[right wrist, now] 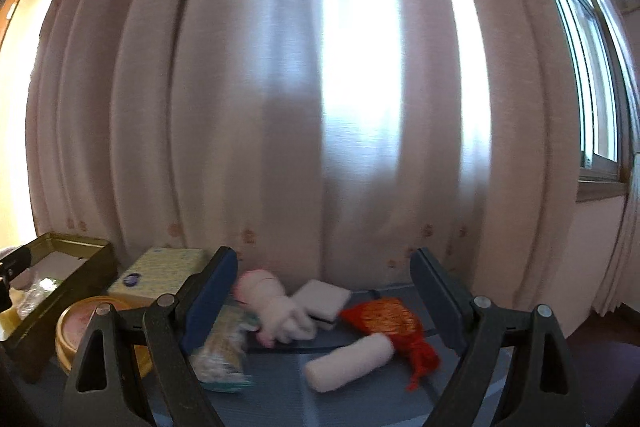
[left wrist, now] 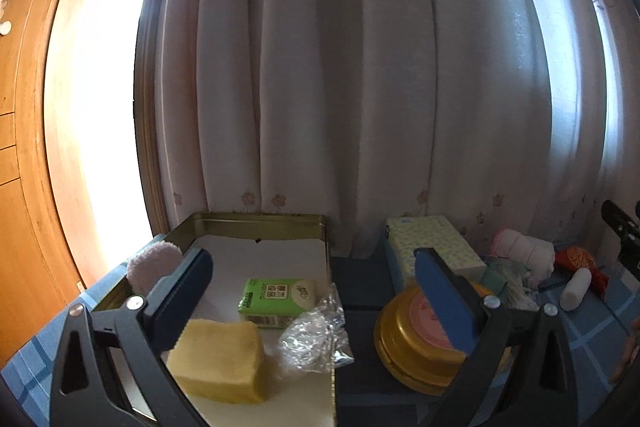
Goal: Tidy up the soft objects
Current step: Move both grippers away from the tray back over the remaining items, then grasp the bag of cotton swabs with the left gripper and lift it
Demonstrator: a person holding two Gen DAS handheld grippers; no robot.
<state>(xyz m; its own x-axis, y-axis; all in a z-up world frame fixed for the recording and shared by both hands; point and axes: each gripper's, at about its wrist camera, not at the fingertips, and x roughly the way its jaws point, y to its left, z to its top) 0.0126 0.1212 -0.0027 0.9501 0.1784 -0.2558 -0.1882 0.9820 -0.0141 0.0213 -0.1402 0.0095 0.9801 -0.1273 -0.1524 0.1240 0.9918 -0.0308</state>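
Note:
My left gripper (left wrist: 316, 267) is open and empty above a gold tin tray (left wrist: 256, 223). In the tray lie a yellow sponge (left wrist: 220, 359), a green tissue pack (left wrist: 276, 299), crumpled clear plastic (left wrist: 316, 339) and a pink fluffy cloth (left wrist: 150, 263). My right gripper (right wrist: 324, 267) is open and empty over the blue cloth. Below it lie a white roll (right wrist: 348, 363), a red and gold pouch (right wrist: 392, 323), a pink-white soft toy (right wrist: 272, 307), a grey-white sponge pad (right wrist: 322, 297) and a patterned packet (right wrist: 224, 351).
A round gold tin (left wrist: 416, 343) and a floral tissue box (left wrist: 432, 243) stand between tray and soft items; both show in the right wrist view, the tin (right wrist: 80, 327) and the box (right wrist: 160, 275). A pale curtain (left wrist: 340, 87) hangs behind. A window (right wrist: 592, 99) is at right.

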